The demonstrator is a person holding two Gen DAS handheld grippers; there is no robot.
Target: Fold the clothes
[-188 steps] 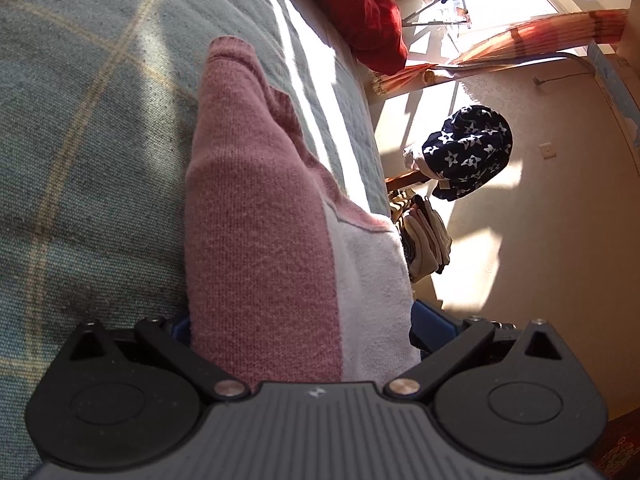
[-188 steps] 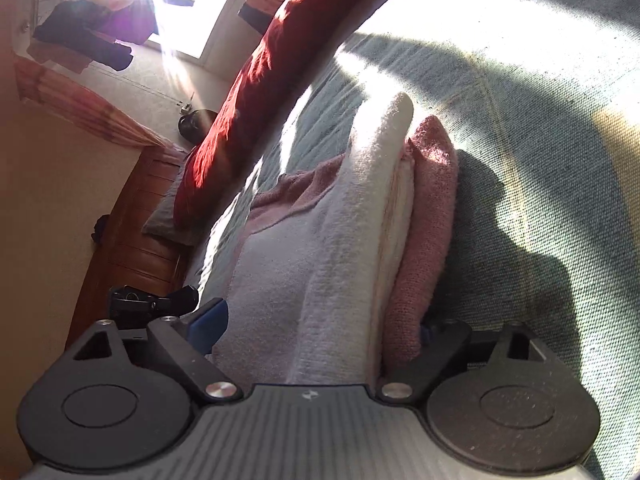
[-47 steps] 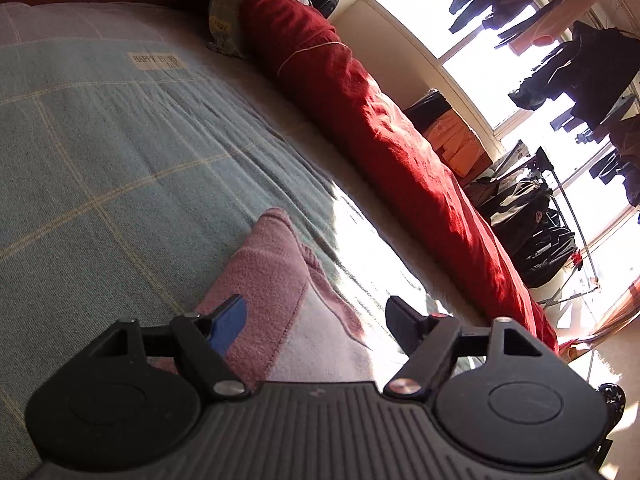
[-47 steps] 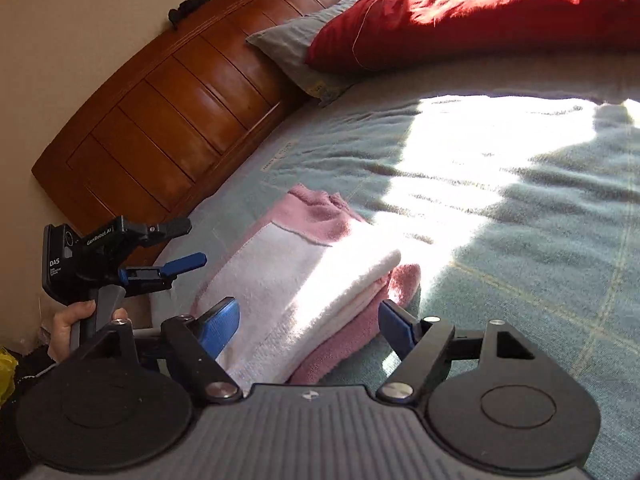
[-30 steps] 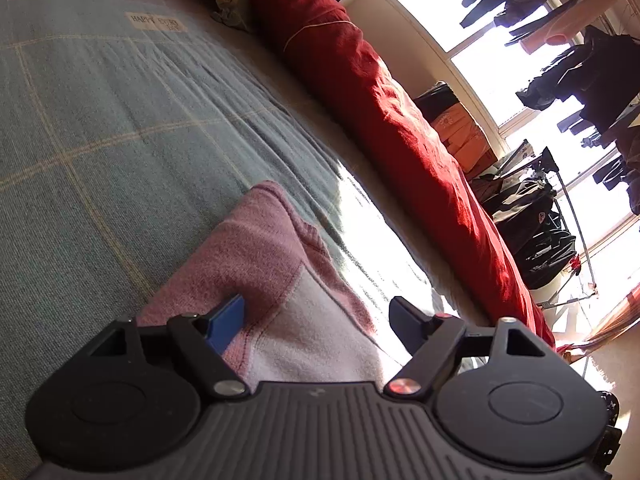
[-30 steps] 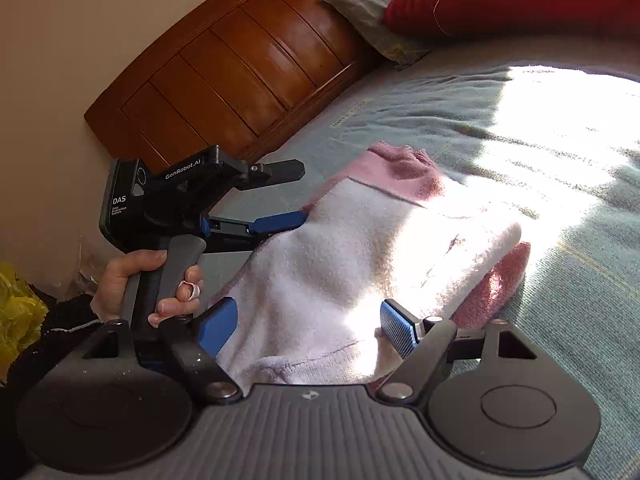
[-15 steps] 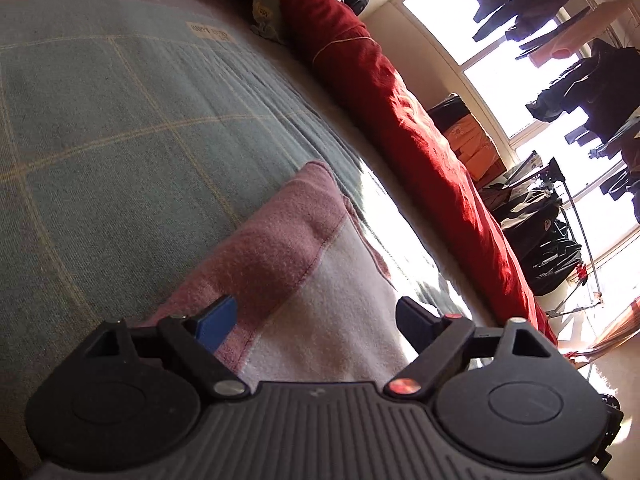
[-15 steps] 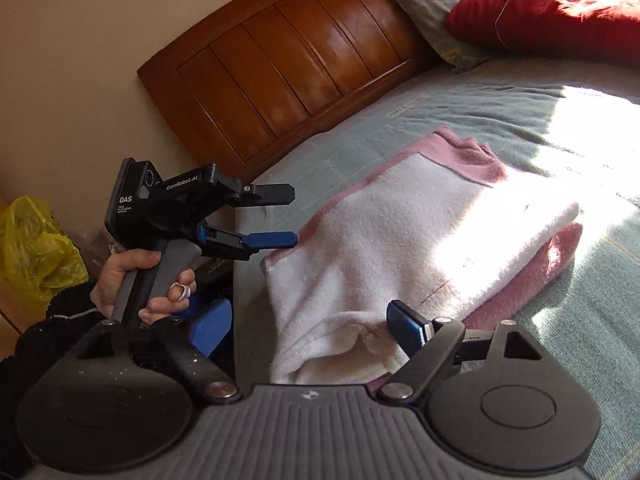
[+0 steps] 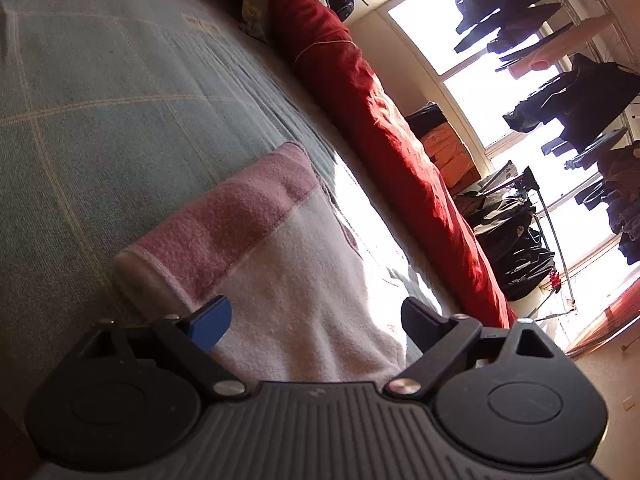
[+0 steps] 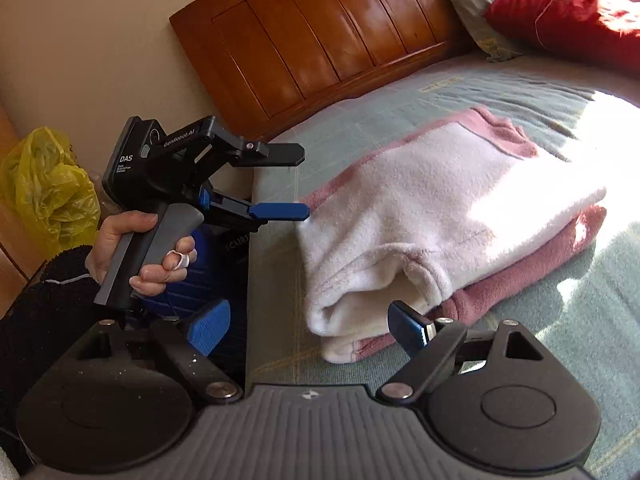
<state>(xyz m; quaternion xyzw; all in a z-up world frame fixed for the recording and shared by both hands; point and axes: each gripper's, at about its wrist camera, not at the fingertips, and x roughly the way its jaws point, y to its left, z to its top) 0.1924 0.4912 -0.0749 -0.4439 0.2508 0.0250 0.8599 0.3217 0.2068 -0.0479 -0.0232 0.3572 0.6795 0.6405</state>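
Observation:
A folded pink and white fleece garment [image 9: 288,264] lies on the teal checked bed cover [image 9: 100,120]. My left gripper [image 9: 314,318] is low over its near end with the jaws opening; the cloth lies between the fingers and the pads do not press it. In the right wrist view the garment [image 10: 440,200] shows a white top layer over a pink one. There the left gripper [image 10: 302,183], held by a hand [image 10: 132,248], sits at the garment's left edge. My right gripper [image 10: 307,326] is open at the garment's near corner, gripping nothing.
A wooden headboard [image 10: 320,40] stands behind the bed, with a grey pillow [image 10: 468,4] and a red duvet [image 10: 560,20] along the far side. A yellow bag [image 10: 44,184] lies on the floor at left. Clothes hang on a drying rack [image 9: 560,80] by the window.
Both grippers drew back toward the garment's near edge and their jaws spread wider. The left gripper slid along the garment's left side; the right view rolled and now shows the near folded end.

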